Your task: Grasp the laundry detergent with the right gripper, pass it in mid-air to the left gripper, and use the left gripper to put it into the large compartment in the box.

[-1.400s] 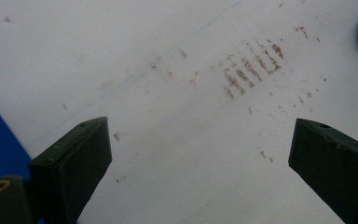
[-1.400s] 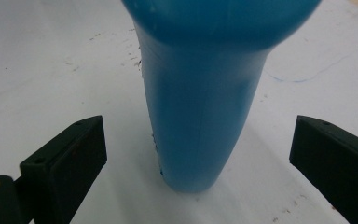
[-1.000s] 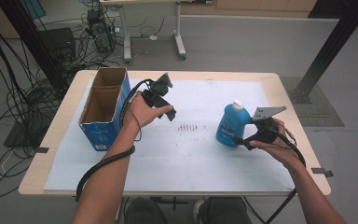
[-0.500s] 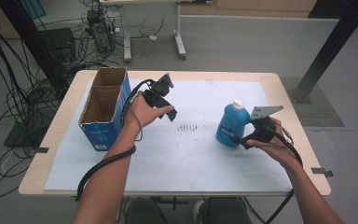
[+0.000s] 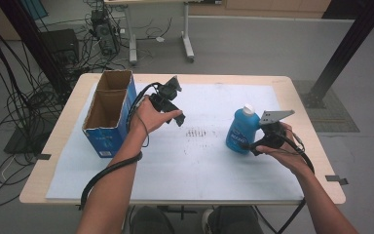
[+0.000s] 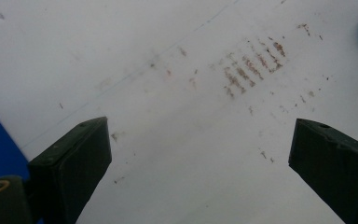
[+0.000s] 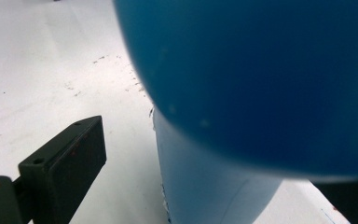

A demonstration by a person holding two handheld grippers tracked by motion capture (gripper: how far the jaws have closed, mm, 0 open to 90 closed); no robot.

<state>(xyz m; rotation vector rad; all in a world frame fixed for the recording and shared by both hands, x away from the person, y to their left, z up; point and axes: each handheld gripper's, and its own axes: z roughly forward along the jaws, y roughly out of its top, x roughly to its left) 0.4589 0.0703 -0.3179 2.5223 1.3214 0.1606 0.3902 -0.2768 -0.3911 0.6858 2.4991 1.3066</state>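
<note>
My right gripper sat open, jaws either side of the blue bottle at table's 3 o'clock. Rigid plastic, probably slick, liquid-heavy (grab the lower body). Left gripper open, near the box at 10 o'clock.

I can read nothing here: the label on the blue bottle and the white print on the blue box are too blurred.
</note>
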